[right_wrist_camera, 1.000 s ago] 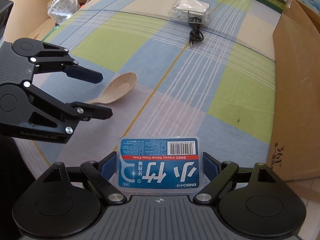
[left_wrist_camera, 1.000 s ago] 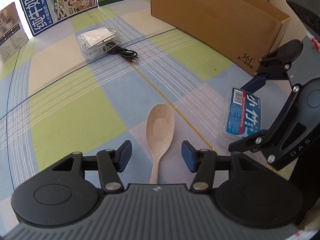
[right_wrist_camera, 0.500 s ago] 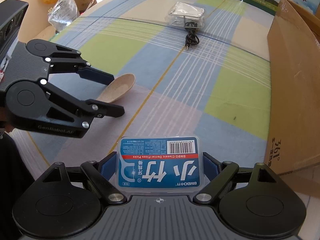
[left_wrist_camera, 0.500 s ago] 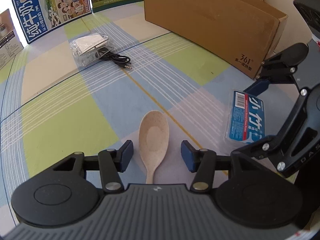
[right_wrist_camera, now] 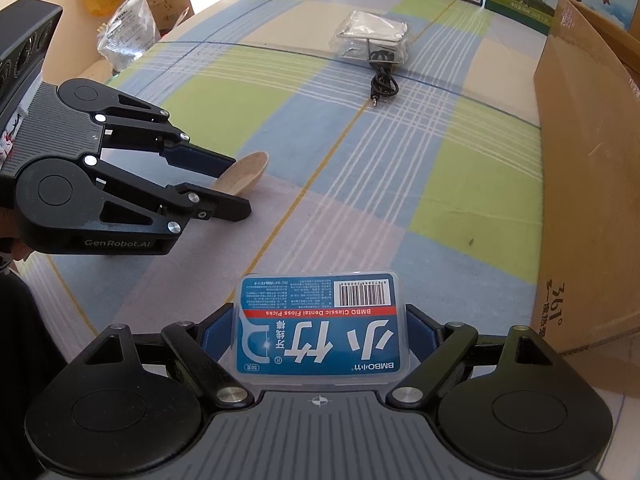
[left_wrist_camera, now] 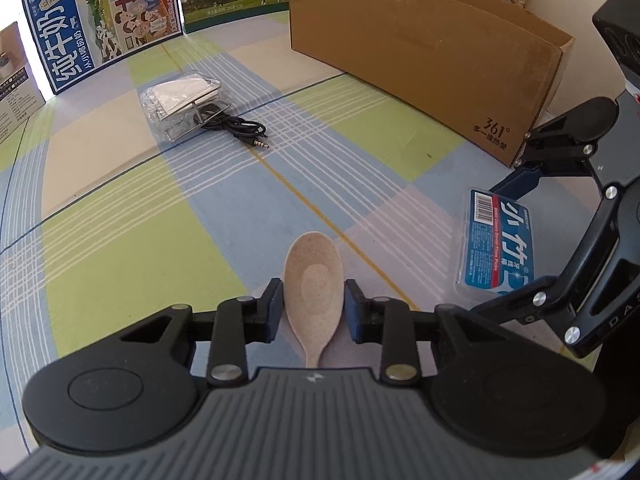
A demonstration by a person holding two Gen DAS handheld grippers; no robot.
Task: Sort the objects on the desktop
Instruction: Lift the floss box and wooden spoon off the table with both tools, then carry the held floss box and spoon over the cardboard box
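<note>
Bench (left_wrist_camera: pixel 120 216): covered by a checked cloth in green, blue, cream and pink, with a yellow line running across it.
Cardboard box (left_wrist_camera: pixel 420 52): open-topped, standing on the far right of the bench, printed "361°" near one corner; seen in the right wrist view at the right edge (right_wrist_camera: pixel 592 184).
Milk cartons (left_wrist_camera: pixel 100 20): printed cartons standing upright along the far edge of the bench.
Right hand-held gripper (right_wrist_camera: pixel 320 340): jaws wide apart, blue pads pressed on both short ends of the dental floss picks box.
Left hand-held gripper (left_wrist_camera: pixel 314 308): its jaws have just been closing; the blue pads now clamp the sides of the spoon bowl.
Dental floss picks box (right_wrist_camera: pixel 318 328): clear plastic with a blue label and barcode, held in the right hand-held gripper, near the cardboard box.
Clear plastic bag (left_wrist_camera: pixel 180 102): lying mid-bench on the far side, white contents inside.
Spoon (left_wrist_camera: pixel 313 288): beige, bowl facing up, handle pointing back toward the camera, left of the floss box.
Black audio cable (left_wrist_camera: pixel 236 126): coiled, touching the bag, its jack plug lying on the cloth.
</note>
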